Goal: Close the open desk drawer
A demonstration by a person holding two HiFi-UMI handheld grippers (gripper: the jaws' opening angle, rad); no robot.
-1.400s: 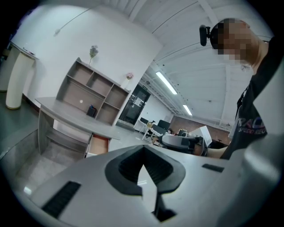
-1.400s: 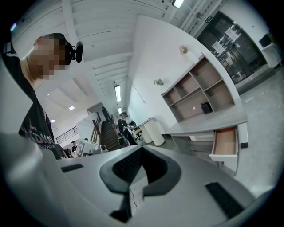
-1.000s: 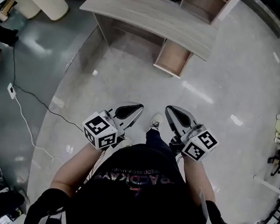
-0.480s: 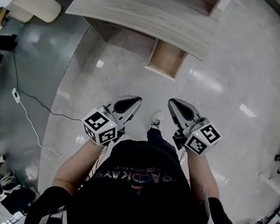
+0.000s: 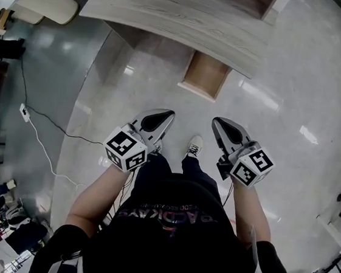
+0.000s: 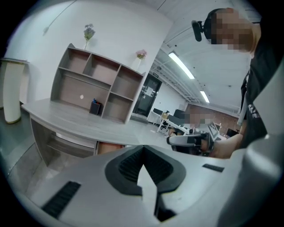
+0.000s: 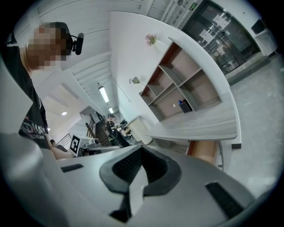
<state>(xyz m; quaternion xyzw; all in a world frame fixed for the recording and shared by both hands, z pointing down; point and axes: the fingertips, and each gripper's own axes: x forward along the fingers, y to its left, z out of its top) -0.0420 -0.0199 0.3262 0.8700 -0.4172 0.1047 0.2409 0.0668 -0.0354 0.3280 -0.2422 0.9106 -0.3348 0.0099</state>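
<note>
Under the tabletop (image 5: 172, 14), drawer (image 5: 206, 76) hangs open, well apart from left tool (image 5: 163, 117) and right tool (image 5: 221, 125). Both are pressed together, empty. Close in, push front squarely at centre to avoid jamming.

Pale wood-grain desk (image 5: 178, 14), light wood drawer (image 5: 205, 75), glossy floor (image 5: 296, 110).

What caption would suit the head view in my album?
Person facing a desk with its drawer open, left hand-held gripper and right hand-held gripper both shut.

Wears black lettered T-shirt (image 5: 168, 239), white sneaker (image 5: 194, 146) (grey left gripper (image 5: 169, 114), marker cube (image 5: 126, 150)).
</note>
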